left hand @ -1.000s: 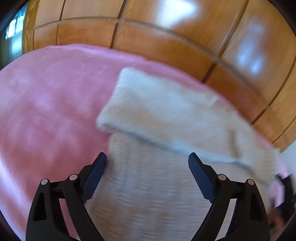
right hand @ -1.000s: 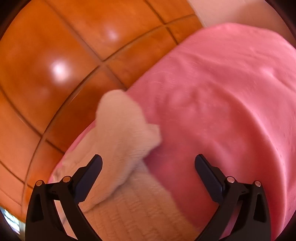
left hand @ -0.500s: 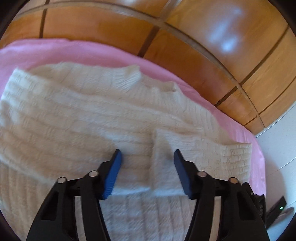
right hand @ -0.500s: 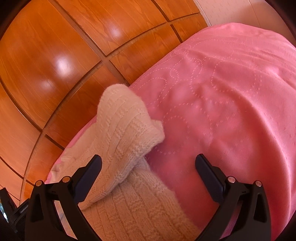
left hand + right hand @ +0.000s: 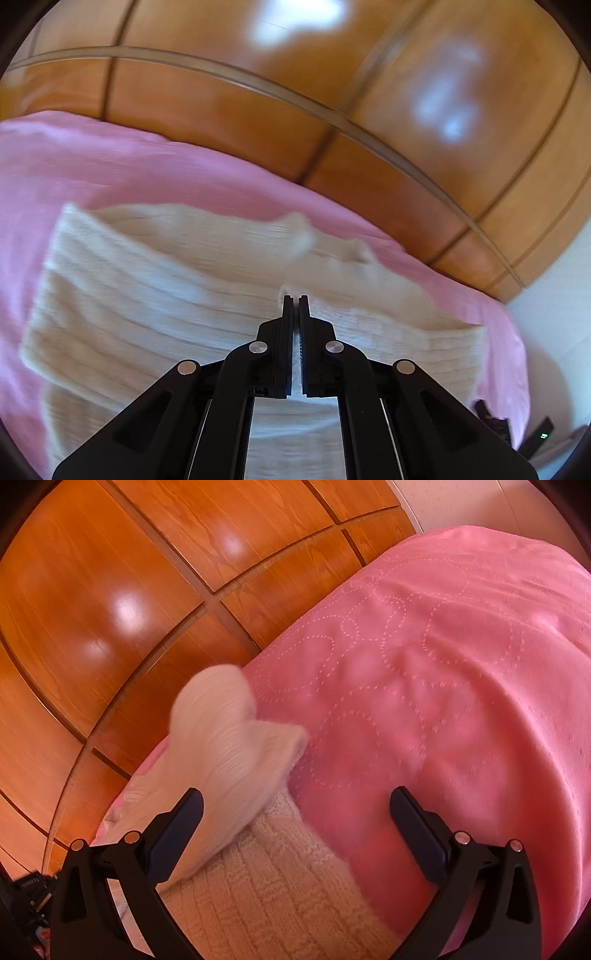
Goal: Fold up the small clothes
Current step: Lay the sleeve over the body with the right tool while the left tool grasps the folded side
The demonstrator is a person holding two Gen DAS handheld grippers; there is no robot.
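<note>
The cream knitted sweater [image 5: 155, 295] lay spread on the pink quilted bedspread [image 5: 443, 664], close to the wooden panelled wall [image 5: 258, 110] at the bed's far edge. The left gripper [image 5: 294, 299] had just been closing, and its jaws stood together with only a sliver of gap. A folded-over sleeve end [image 5: 388, 328] lay right at and beyond the tips, but the frame was blurred and the fingers hid the contact, so whether any knit was actually pinched between the pads could not be told from the view. From this gripper the bulk of the sweater ran off to the left, its long axis lying across the view, roughly parallel to the wall.

The right gripper [image 5: 295, 808] hung with its jaws wide apart and nothing between them. In its view a raised, blurred cuff or fold of the sweater [image 5: 229, 738] sat ahead and towards its left finger, while the ribbed body passed beneath the jaws. The left gripper was judged the nearer to a graspable edge, so the next fold probably turned on drawing that sleeve end across the body
</note>
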